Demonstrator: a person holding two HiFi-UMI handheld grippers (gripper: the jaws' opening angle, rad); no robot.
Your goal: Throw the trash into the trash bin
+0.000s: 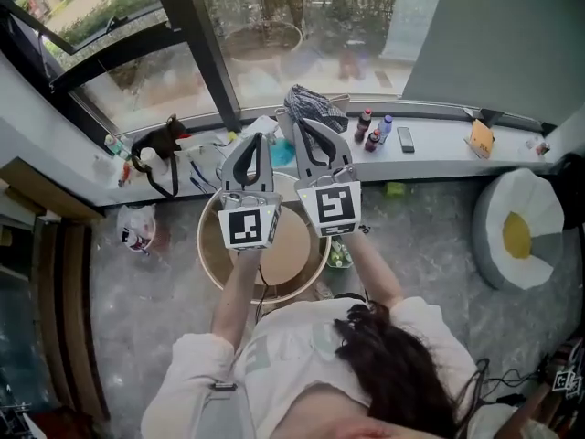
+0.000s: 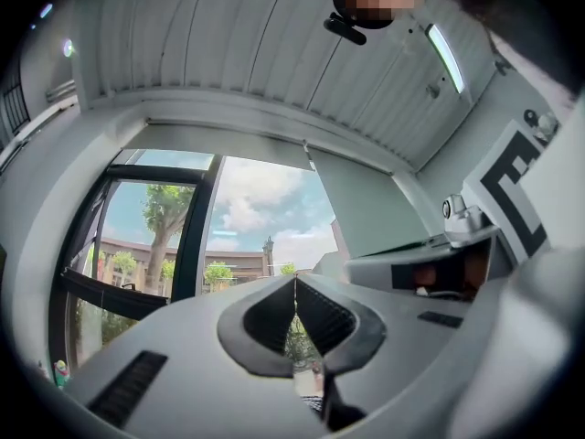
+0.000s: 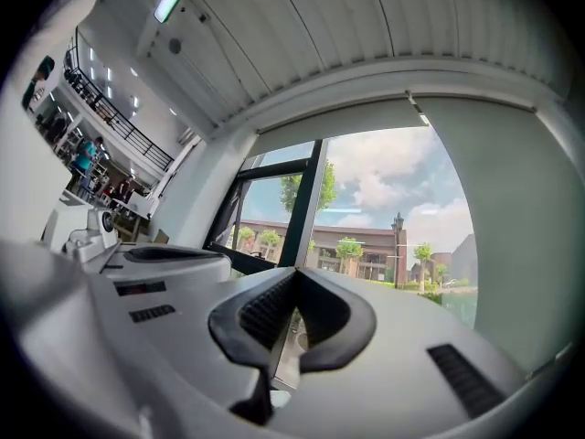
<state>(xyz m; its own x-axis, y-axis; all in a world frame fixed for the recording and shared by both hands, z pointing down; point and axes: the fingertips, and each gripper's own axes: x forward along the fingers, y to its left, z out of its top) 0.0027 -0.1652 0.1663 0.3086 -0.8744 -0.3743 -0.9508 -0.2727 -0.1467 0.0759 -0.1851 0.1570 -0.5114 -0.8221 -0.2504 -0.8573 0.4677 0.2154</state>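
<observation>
In the head view both grippers are held up side by side in front of the person, pointing at the window. My left gripper (image 1: 258, 141) has its jaws together with nothing between them, and its own view shows the pads meeting at the left gripper's tip (image 2: 294, 283). My right gripper (image 1: 298, 124) is likewise shut and empty, with the pads touching at the right gripper's tip (image 3: 293, 280). Below them stands a round beige thing with a pale rim (image 1: 207, 245); whether it is a bin or a small table I cannot tell. No trash is held.
A long window sill (image 1: 430, 158) carries two bottles (image 1: 366, 126), a remote (image 1: 406, 139), an orange box (image 1: 481, 138), a dark cloth (image 1: 315, 108) and a black bag (image 1: 160, 144). A white plastic bag (image 1: 137, 228) lies on the floor at left. An egg-shaped cushion (image 1: 516, 229) lies at right.
</observation>
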